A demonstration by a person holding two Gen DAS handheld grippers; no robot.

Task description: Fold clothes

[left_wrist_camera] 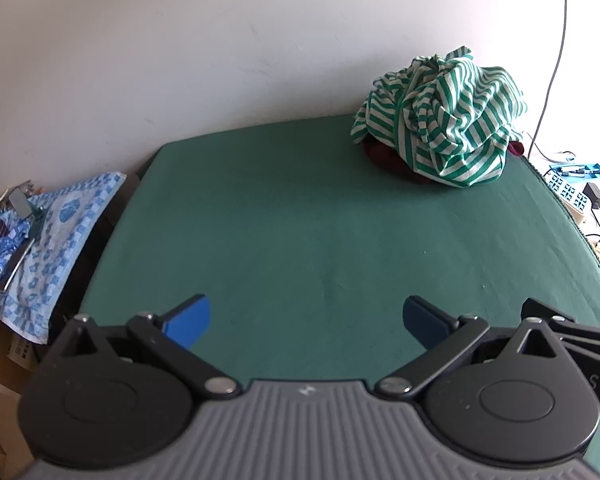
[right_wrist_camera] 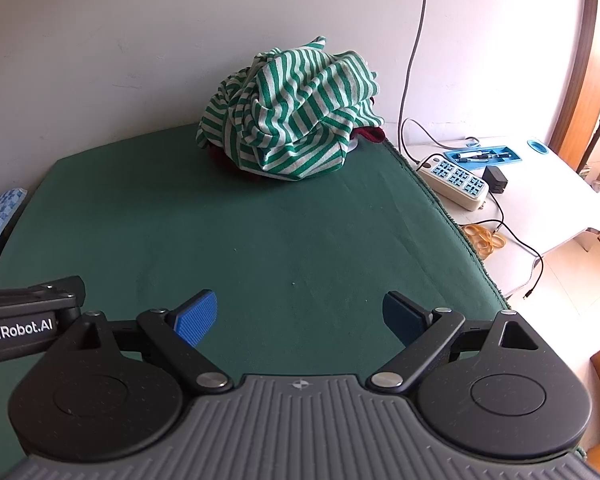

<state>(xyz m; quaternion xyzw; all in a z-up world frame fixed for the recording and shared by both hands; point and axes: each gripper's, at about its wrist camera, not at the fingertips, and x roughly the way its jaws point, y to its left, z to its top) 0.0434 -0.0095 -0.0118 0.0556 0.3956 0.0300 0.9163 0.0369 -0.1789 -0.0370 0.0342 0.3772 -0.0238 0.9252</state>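
A crumpled green-and-white striped garment (left_wrist_camera: 440, 116) (right_wrist_camera: 292, 116) lies heaped at the far right of the green table cover (left_wrist_camera: 292, 224) (right_wrist_camera: 260, 240). A dark red garment (left_wrist_camera: 388, 158) (right_wrist_camera: 370, 133) peeks out from under it. My left gripper (left_wrist_camera: 306, 320) hovers open over the near part of the table, blue pads wide apart, nothing between them. My right gripper (right_wrist_camera: 300, 318) is also open and empty over the near edge. Each gripper's body shows at the side of the other's view. Both are well short of the heap.
A blue-and-white patterned towel (left_wrist_camera: 48, 240) with metal tools on it lies off the table's left side. To the right stands a white side table (right_wrist_camera: 548, 184) with a power strip (right_wrist_camera: 456, 180), a blue tray, a black adapter and cables. A white wall backs the table.
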